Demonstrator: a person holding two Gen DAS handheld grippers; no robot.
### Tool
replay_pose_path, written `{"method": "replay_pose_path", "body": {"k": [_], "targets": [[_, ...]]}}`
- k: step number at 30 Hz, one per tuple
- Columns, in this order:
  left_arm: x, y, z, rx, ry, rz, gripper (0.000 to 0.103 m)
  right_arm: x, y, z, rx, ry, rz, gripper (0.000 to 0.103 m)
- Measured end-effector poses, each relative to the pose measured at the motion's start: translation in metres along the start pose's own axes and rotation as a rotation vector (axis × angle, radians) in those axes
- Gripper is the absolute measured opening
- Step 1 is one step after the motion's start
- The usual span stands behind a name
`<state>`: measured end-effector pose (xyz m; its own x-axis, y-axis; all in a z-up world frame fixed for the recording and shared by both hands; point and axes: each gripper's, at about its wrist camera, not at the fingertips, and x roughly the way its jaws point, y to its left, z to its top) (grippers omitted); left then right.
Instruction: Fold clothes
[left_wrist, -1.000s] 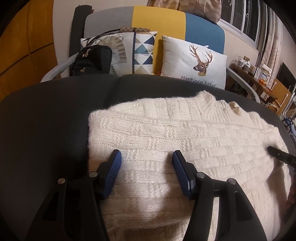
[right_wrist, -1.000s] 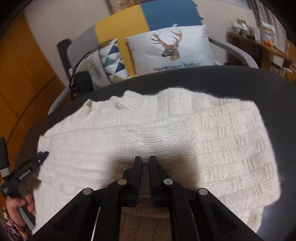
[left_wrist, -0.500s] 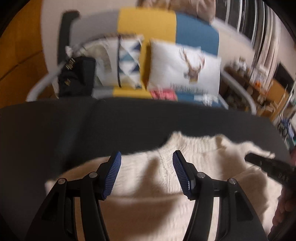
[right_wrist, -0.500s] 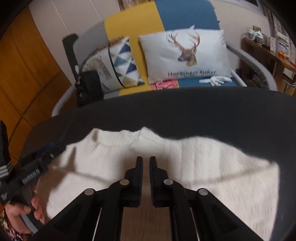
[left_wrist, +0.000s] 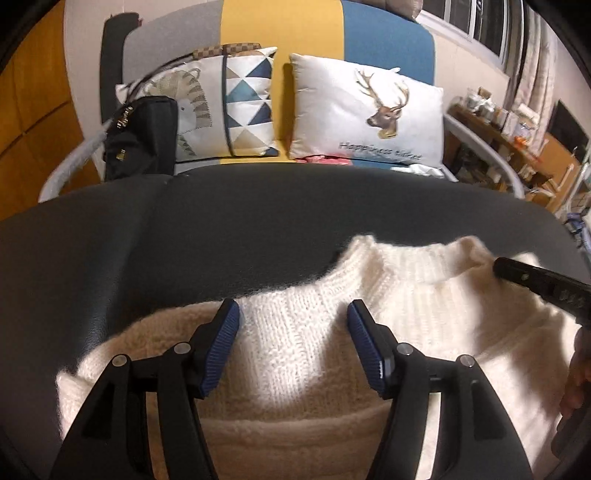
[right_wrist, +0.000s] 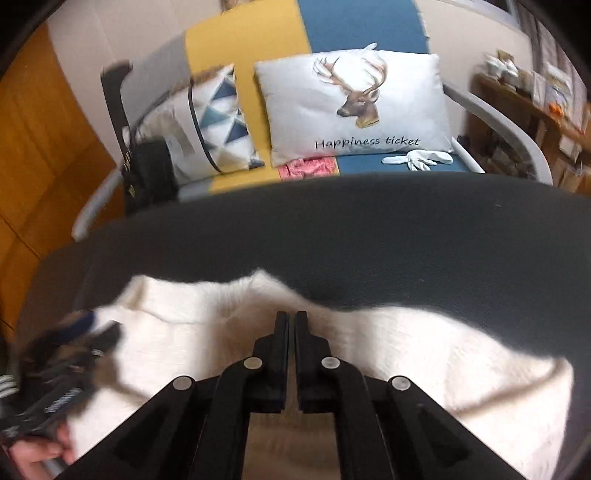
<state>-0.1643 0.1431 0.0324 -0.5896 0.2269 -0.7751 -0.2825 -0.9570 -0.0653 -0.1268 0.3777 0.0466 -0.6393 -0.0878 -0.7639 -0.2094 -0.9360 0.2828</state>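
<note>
Angling down at the sweater (left_wrist: 295, 354) near the dark table's (left_wrist: 258, 221) front edge, the left gripper (left_wrist: 293, 347) is spreading wide, gripping nothing; the right gripper (right_wrist: 291, 354) is pressing together on its knit.

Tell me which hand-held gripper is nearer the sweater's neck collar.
Right. The right hand-held gripper reaches the collar; the left hand-held gripper sits farther back over the sweater.
</note>
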Motion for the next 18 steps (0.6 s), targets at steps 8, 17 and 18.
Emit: {"method": "replay_pose_path", "body": {"k": [8,17,18], "targets": [[-0.064,0.027,-0.025,-0.119,-0.08,-0.018,0.064,-0.068,-0.014,-0.053,-0.062,-0.04,0.073,0.006],[-0.044,0.051,-0.05,-0.11,-0.025,0.138,0.07,-0.044,-0.037,-0.083,0.054,-0.013,0.026,0.0],[-0.043,0.049,-0.048,-0.087,-0.015,0.141,0.071,-0.046,-0.035,-0.081,0.049,-0.003,0.027,0.0]]}}
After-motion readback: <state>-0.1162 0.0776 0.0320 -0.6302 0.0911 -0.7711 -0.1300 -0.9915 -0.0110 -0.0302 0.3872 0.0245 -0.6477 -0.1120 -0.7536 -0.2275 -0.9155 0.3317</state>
